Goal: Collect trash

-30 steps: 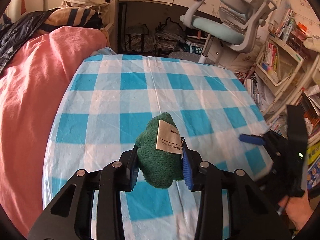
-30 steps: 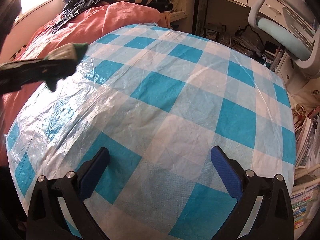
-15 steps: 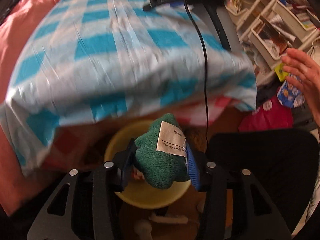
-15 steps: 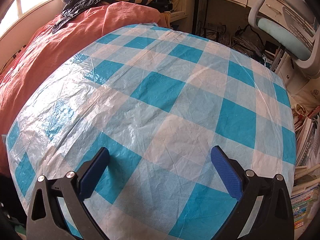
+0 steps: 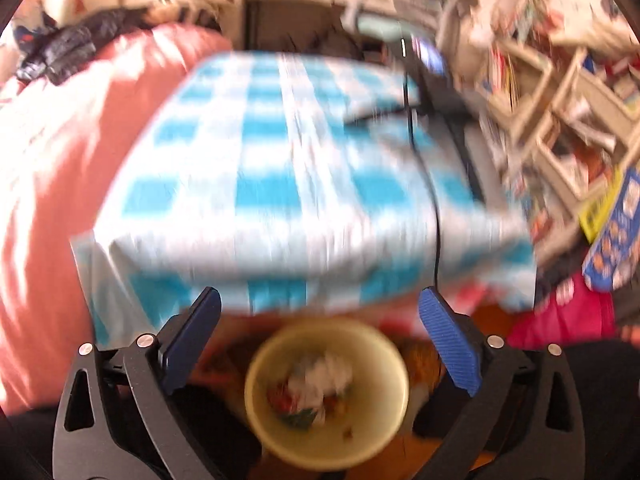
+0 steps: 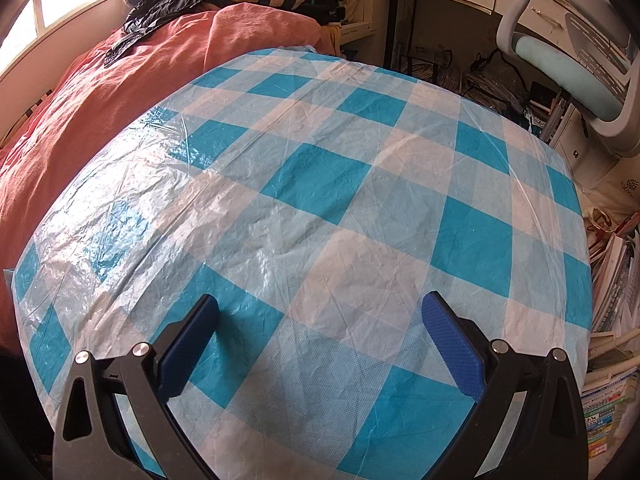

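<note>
The left wrist view is blurred by motion. My left gripper (image 5: pixel 320 312) hangs over a yellow bin (image 5: pixel 256 392) on the floor below the table's near edge; its jaws are opening wide and nothing is between them. Inside the bin lies a heap of white and coloured trash (image 5: pixel 316 388); a green patch shows at its bottom, too blurred to name. My right gripper (image 6: pixel 320 320) stands open just above the blue and white checked tablecloth (image 6: pixel 320 184), with nothing between its fingers.
A pink-red blanket (image 6: pixel 80 100) lies along the table's left side. An office chair (image 6: pixel 580 68) and a desk stand behind the table. Stacked books (image 6: pixel 608 380) and shelves (image 5: pixel 560 120) crowd the right. A black cable (image 5: pixel 420 168) runs across the cloth.
My left gripper swung off the table to above the yellow bin, opened, and the green knitted piece with the paper label is gone from its pads. The right gripper has not moved.
</note>
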Demonstrator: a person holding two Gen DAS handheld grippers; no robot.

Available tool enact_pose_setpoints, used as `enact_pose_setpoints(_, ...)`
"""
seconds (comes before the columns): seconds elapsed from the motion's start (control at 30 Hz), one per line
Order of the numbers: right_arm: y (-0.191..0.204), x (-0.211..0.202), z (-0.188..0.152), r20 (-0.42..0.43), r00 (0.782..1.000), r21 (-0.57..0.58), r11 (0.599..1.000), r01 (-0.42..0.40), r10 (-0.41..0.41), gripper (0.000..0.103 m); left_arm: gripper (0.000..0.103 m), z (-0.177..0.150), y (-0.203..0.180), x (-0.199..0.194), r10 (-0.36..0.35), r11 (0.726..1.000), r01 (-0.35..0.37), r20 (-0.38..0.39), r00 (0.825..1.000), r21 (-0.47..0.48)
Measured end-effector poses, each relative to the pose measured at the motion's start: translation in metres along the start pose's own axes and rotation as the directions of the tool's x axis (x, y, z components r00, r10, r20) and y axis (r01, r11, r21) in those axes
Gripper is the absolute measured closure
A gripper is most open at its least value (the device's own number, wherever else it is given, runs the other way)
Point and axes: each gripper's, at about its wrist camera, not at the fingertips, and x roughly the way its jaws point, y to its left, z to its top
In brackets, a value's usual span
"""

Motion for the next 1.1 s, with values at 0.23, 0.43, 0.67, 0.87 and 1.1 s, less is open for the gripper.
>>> enact_pose_setpoints(0.23, 0.000, 0.000, 0.000, 0.000, 1.000, 0.000, 1.000, 0.000, 0.000, 0.006, 0.007, 0.091, -0.006, 0.023, 0.120, 0.989, -0.132, 0.170, 0.978, 0.059)
enact_pose_setpoints(0.43, 0.000, 0.000, 0.000, 0.000, 1.000, 0.000, 1.000, 0.000, 0.000, 0.006, 0.007, 0.104, 0.026, 0.054, 0.201, 0.974, -0.186, 0.115, 0.973, -0.132)
enact_pose_setpoints(0.67, 0.000, 0.000, 0.000, 0.000, 1.000, 0.000, 1.000, 0.000, 0.000, 0.006, 0.007, 0.104, 0.034, 0.055, 0.191, 0.969, -0.168, 0.115, 0.975, -0.181)
enact_pose_setpoints(0.87, 0.000, 0.000, 0.000, 0.000, 1.000, 0.000, 1.000, 0.000, 0.000, 0.006, 0.007, 0.099, 0.044, 0.065, 0.222, 0.956, -0.203, 0.068, 0.973, -0.211)
enact_pose_setpoints(1.1, 0.000, 0.000, 0.000, 0.000, 1.000, 0.000, 1.000, 0.000, 0.000, 0.006, 0.007, 0.096, 0.046, 0.071, 0.271, 0.943, -0.255, 0.048, 0.961, -0.214)
